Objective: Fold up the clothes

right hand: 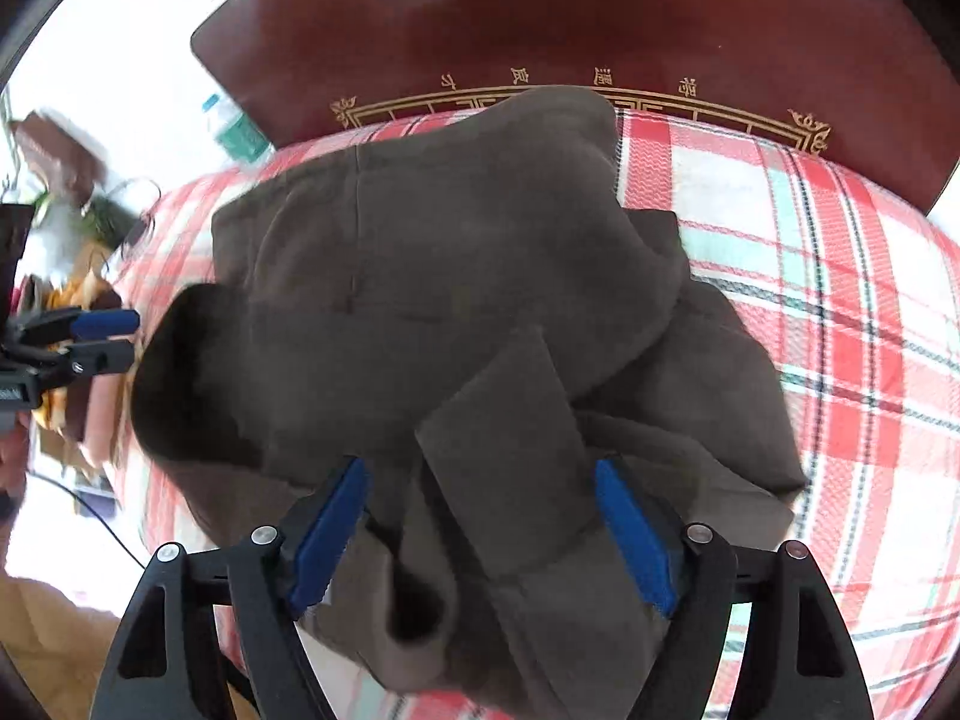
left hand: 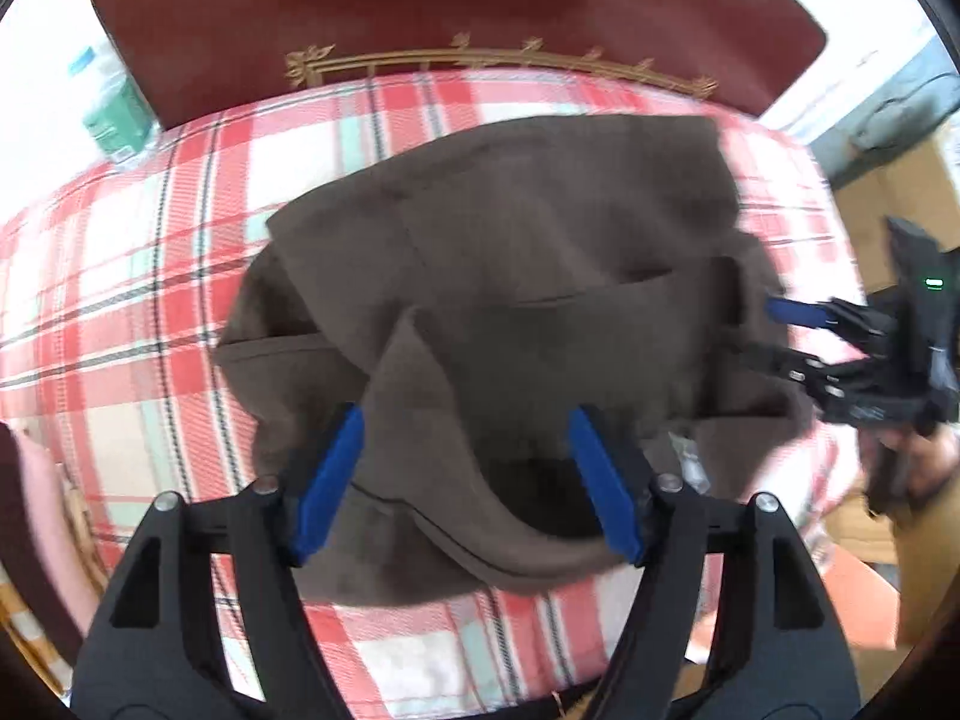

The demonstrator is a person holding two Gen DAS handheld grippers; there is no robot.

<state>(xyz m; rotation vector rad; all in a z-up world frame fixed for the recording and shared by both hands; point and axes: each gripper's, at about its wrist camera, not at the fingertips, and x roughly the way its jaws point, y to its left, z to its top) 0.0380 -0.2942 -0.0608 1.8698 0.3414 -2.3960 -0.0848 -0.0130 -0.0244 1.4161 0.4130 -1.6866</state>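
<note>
Brown garment (left hand: 510, 312) lies rumpled on the plaid cloth (left hand: 120, 276); left tongs (left hand: 474, 480) and right tongs (right hand: 480, 534) both spread apart.

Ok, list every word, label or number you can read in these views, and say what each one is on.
Nothing reads cleanly.
Gold characters along the headboard border: four show at, too stylised and small to read.
Green bottle label: blurred, unreadable.
Marking on the right gripper body: blurred, unreadable.
Brown garment and plaid bedcover: no text visible.
</note>
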